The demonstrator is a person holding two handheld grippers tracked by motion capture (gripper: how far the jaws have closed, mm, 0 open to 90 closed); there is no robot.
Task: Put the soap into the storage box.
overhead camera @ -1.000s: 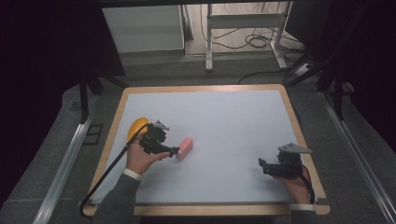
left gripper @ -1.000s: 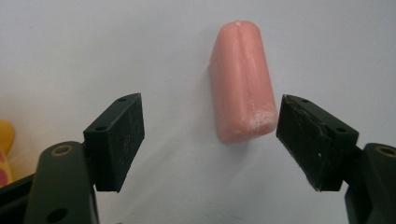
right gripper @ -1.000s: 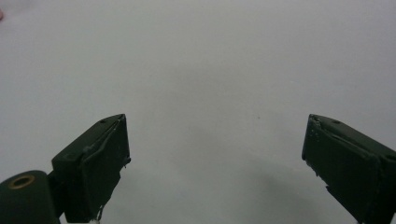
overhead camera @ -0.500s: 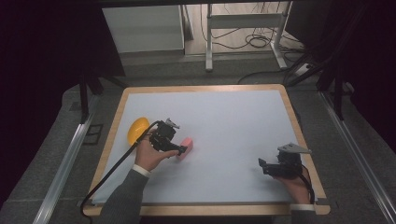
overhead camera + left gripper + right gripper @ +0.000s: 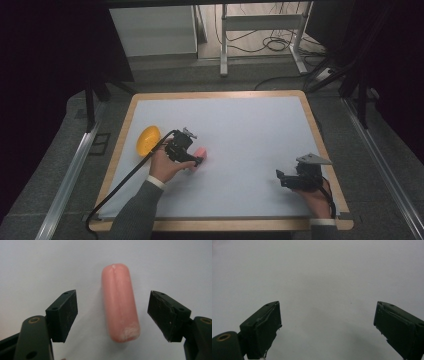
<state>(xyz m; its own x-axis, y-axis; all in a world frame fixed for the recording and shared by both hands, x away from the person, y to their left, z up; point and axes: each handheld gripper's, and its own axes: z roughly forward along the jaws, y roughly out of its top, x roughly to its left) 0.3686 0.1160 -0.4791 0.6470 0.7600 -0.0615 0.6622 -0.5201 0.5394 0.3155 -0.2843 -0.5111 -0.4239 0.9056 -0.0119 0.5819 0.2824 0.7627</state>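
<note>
A pink sausage (image 5: pixel 120 302) lies on the white table surface, lengthwise between the jaws of my left gripper (image 5: pixel 112 315). The jaws stand wide apart on either side of it and touch nothing. From above, the sausage (image 5: pixel 200 153) pokes out just right of the left gripper (image 5: pixel 196 161), left of the table's middle. A yellow bowl (image 5: pixel 148 140) sits near the left edge, behind that hand. My right gripper (image 5: pixel 281 179) rests open near the front right corner, and its own view shows the right gripper (image 5: pixel 327 327) with bare white surface between the jaws.
The white sheet (image 5: pixel 250 130) is framed by a wooden rim (image 5: pixel 215 94). A black cable (image 5: pixel 125 185) trails from the left gripper off the front left. Metal rails run along both sides of the table, and a desk frame stands behind it.
My left gripper has moved right and forward over the sausage, so the jaws now straddle it. The right gripper has stayed put.
</note>
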